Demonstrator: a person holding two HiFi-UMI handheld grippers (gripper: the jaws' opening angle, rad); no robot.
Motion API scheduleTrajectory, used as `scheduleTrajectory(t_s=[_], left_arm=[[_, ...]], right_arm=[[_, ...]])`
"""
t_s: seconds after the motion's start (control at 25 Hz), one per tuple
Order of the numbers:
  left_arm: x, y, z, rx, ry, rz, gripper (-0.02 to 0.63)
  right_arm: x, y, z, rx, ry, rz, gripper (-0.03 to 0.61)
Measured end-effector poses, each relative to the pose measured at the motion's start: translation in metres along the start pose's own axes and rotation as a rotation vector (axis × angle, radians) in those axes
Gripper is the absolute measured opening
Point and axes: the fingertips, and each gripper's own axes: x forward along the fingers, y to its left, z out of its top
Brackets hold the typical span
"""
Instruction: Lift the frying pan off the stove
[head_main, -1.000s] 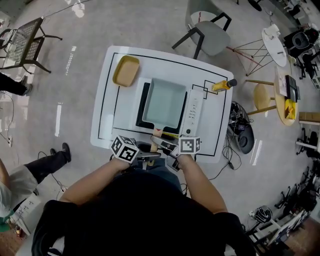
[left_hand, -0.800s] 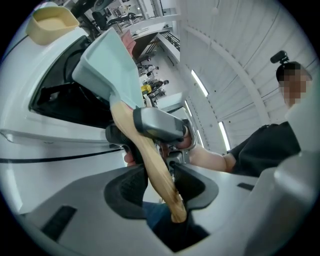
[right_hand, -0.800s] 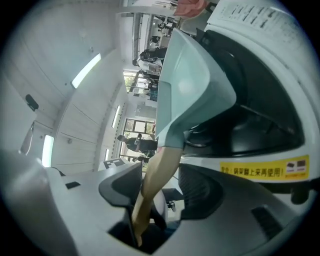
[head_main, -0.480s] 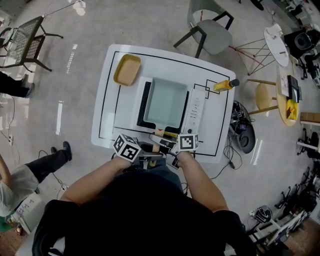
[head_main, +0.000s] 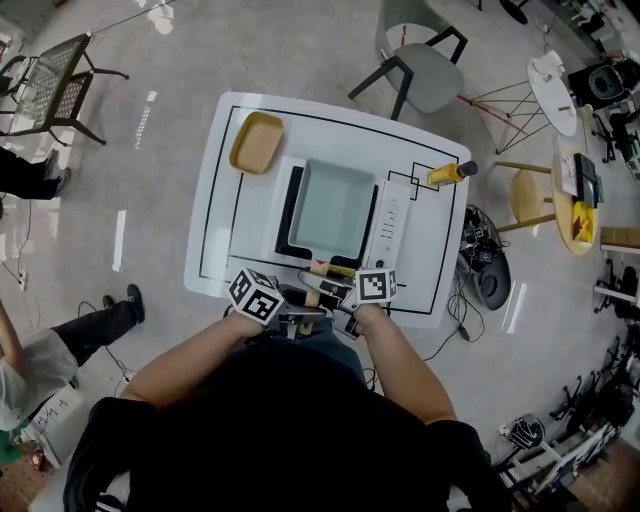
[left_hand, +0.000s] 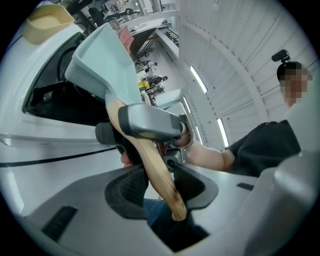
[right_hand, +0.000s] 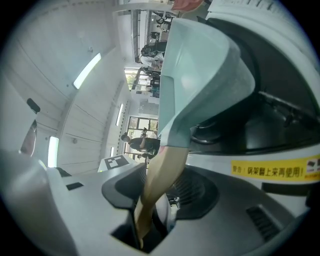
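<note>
Head view, pan: the pale green square frying pan sits over the white tabletop stove with its black burner well, much as in the earlier head frames; I judge it not yet lifted clear

Head view, grippers: my left gripper and right gripper meet at the tapered wooden handle, which juts toward me past the stove's near edge

Head view, room: on the white table with a black outline, a shallow yellow tray lies beyond the stove's far left corner; a yellow bottle with a dark cap lies off its far right; both are well apart from the pan; straight up looks free

Left gripper view, jaws: clamped on the handle near its butt end; they have just closed a little and now hold; the right gripper's grey jaw crosses the handle just ahead, so the two crowd each other

Right gripper view, jaws: the handle runs between the pads, which have just been closing; a sliver of gap shows at one pad, so I read them as apart, not yet biting

Right gripper view, pan: its underside hangs close above the burner; touching or not, I cannot tell

Meaning: one grip is set, the second nearly; I judge the lift should wait for it
</note>
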Motion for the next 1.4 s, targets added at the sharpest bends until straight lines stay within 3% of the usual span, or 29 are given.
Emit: scheduleTrajectory(t_s=[0.32,1.4], left_arm=[[-0.004,-0.008,0.001,0.023,0.016,-0.013,0.166],[-0.031,-0.079,0.049,0.162,-0.094,-0.048,0.164]], right_arm=[[0.001,0.009,0.0,-0.007,-0.011,0.015,0.18],[-0.008,0.102,0.032,-0.151,-0.044,0.053,0.178]])
